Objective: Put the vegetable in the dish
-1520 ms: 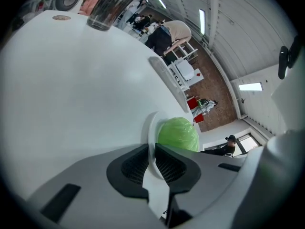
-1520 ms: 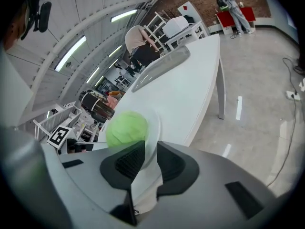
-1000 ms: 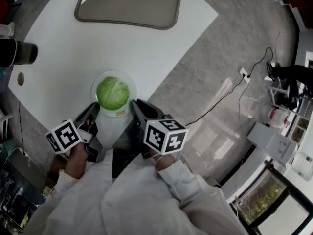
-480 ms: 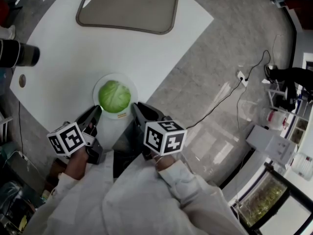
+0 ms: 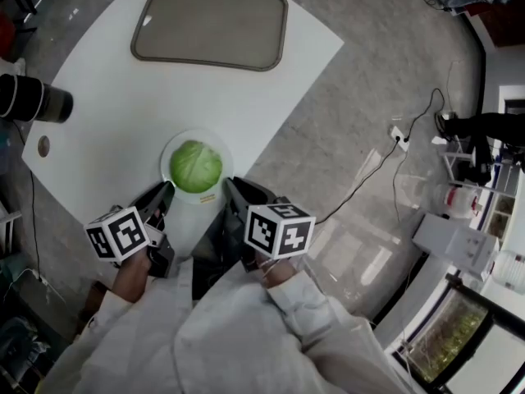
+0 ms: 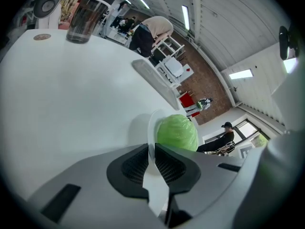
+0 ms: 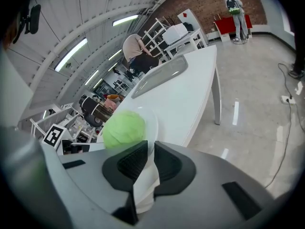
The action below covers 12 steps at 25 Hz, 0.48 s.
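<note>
Squarely on white dish [image 5: 167, 158], round green cabbage [image 5: 196, 166]

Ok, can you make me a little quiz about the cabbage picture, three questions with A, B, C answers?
1. Where does the dish stand?
A on the floor; B on the white table; C on a chair.

2. What colour is the cabbage?
A red; B purple; C green.

3. How do the jaws of the left tool stand?
A wide apart; B nearly together; C clamped on the cabbage.

Answers:
1 B: the dish sits on the tabletop, near its edge.
2 C: the cabbage is light green all over.
3 B: the left gripper view shows only a thin slit between the jaws, and the cabbage lies beyond them.
</note>
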Motion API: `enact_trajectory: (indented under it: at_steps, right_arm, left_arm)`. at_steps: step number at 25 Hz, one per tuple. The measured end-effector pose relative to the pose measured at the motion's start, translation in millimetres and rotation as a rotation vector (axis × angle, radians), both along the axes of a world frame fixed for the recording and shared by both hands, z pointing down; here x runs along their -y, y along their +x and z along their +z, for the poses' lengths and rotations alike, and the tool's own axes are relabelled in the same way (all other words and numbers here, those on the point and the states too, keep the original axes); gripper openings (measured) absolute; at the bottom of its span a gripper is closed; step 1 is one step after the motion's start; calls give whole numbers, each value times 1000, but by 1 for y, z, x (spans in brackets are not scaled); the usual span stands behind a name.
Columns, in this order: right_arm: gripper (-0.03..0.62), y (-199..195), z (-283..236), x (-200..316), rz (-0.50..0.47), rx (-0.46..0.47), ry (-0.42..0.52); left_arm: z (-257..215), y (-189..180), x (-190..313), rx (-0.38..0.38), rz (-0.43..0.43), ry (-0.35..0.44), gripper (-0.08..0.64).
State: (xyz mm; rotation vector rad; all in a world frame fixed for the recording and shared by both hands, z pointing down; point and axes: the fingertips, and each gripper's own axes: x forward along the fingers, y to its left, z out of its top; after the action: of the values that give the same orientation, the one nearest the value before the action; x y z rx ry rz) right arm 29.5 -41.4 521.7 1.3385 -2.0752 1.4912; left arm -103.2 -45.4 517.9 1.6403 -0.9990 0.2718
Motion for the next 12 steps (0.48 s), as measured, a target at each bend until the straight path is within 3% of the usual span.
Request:
enact_trajectory:
  at_steps: [12]
  right_arm:
    - [51, 7, -13, 23, -15, 8, 32]
  left_arm:
    - [-9, 8, 23, -17, 15, 40, 43]
